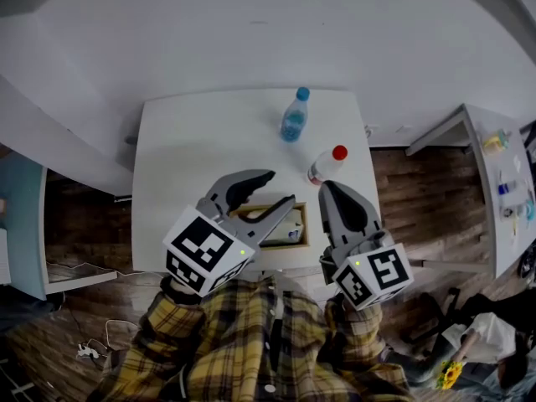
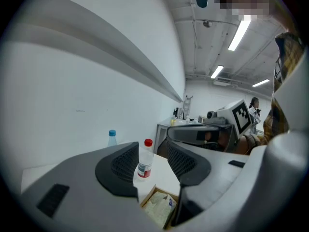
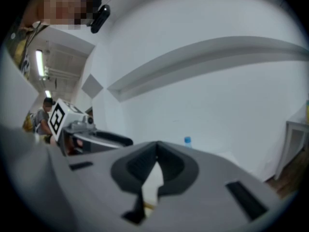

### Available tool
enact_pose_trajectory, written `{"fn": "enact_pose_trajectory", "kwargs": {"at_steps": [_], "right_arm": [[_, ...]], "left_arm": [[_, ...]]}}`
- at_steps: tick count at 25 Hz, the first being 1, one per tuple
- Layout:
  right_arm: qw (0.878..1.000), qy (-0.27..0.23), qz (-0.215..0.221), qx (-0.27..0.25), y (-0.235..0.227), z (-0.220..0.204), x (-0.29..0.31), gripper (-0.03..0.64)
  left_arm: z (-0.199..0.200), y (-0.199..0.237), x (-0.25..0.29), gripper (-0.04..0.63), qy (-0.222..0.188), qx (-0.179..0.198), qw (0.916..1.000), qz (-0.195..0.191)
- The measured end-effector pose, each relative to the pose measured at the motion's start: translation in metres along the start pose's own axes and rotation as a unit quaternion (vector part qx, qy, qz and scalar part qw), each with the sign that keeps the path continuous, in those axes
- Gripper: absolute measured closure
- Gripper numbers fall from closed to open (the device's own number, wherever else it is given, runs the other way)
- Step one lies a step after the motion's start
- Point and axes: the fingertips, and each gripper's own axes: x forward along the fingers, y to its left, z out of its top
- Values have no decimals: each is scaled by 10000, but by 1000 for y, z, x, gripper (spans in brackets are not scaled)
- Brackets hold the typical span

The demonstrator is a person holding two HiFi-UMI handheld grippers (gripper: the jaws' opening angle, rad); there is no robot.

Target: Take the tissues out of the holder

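Observation:
A shallow wooden tissue holder lies near the table's front edge, partly hidden under my left gripper. In the left gripper view the holder shows pale tissues inside, below and just beyond the jaws. My left gripper hovers above the holder, open, with nothing between its pads. My right gripper is shut and empty, just right of the holder. In its own view the right gripper has its tips touching, and a strip of the holder's wood shows below them.
On the white table, a blue-capped bottle stands at the back. A red-capped bottle stands just beyond the right gripper. Another white table with small items is at the right. Wood floor surrounds both.

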Motion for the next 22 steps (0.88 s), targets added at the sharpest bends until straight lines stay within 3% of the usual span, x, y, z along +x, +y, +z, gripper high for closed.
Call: {"fn": "enact_pose_trajectory", "kwargs": {"at_steps": [5,11,22], "right_arm": [[9999,73,-17,107,-7,-10,-4,606],[9995,154,-82,256,-16,-20,-4,606],[9978,307,-237,545,-24,-43,-5,606]], "left_arm": [[-42,-9,17,410,859,381,9948,-398],[-96,-15,29,410,1688,429,9816,-783],[-197,-25,30,410,3075,808,9382,-1367]]}}
